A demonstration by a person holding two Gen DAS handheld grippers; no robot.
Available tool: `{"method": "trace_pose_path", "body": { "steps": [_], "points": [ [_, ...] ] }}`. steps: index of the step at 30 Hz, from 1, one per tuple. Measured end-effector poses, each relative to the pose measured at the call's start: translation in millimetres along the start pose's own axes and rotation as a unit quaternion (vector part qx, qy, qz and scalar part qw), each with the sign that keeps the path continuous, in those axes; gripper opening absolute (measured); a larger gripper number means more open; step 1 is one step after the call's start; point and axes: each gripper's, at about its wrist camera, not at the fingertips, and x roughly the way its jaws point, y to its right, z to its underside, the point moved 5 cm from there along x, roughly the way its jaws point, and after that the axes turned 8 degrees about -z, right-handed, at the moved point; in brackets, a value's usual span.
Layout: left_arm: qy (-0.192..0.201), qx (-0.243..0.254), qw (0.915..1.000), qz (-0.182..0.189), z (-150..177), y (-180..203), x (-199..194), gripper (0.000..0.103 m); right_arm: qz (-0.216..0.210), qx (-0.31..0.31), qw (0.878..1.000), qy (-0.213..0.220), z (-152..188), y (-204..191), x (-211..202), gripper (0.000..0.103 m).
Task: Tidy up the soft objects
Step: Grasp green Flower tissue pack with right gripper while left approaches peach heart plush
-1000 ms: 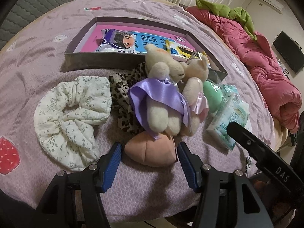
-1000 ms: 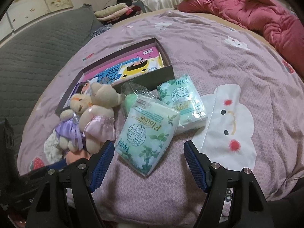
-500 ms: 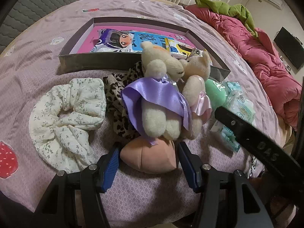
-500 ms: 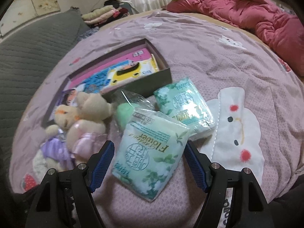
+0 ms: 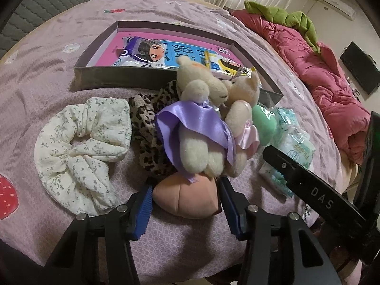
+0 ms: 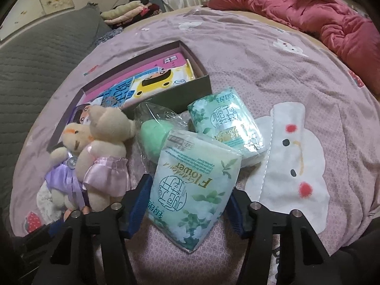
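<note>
On the purple bedspread, my left gripper (image 5: 185, 204) is open with its blue pads on either side of a peach sponge (image 5: 186, 197), which lies on the bed. Behind it lie two plush bears (image 5: 204, 123), a leopard scrunchie (image 5: 149, 128) and a white floral scrunchie (image 5: 83, 147). My right gripper (image 6: 187, 206) is open around a green "Flower" tissue pack (image 6: 192, 190) lying on the bed. A second tissue pack (image 6: 225, 123), a bagged green sponge (image 6: 152, 135) and the bears (image 6: 95, 156) lie beyond it. The dark box (image 5: 123, 78) holds flat packets.
A red quilt (image 5: 315, 68) with a green cloth lies at the bed's right side. A grey quilted headboard (image 6: 35, 54) and folded clothes (image 6: 128, 11) are at the far side. A white cloud print (image 6: 292, 149) is on the bedspread by the tissue packs.
Both grippers have moved forward. The left pads now flank the peach sponge more closely, and the right pads now straddle the front tissue pack. The right gripper's body has moved further into the left view.
</note>
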Motion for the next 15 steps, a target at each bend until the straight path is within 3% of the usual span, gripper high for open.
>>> {"method": "trace_pose_path", "body": {
  "steps": [9,15],
  "points": [
    [0.0,0.003,0.9999,0.016,2,4,-5,0.052,-0.012,0.01,1.0,0.001,1,6,-9,0.055],
    [0.004,0.006,0.9998,0.02,5,4,-13,0.052,-0.016,-0.014,1.0,0.004,2,3,-17,0.055]
  ]
}}
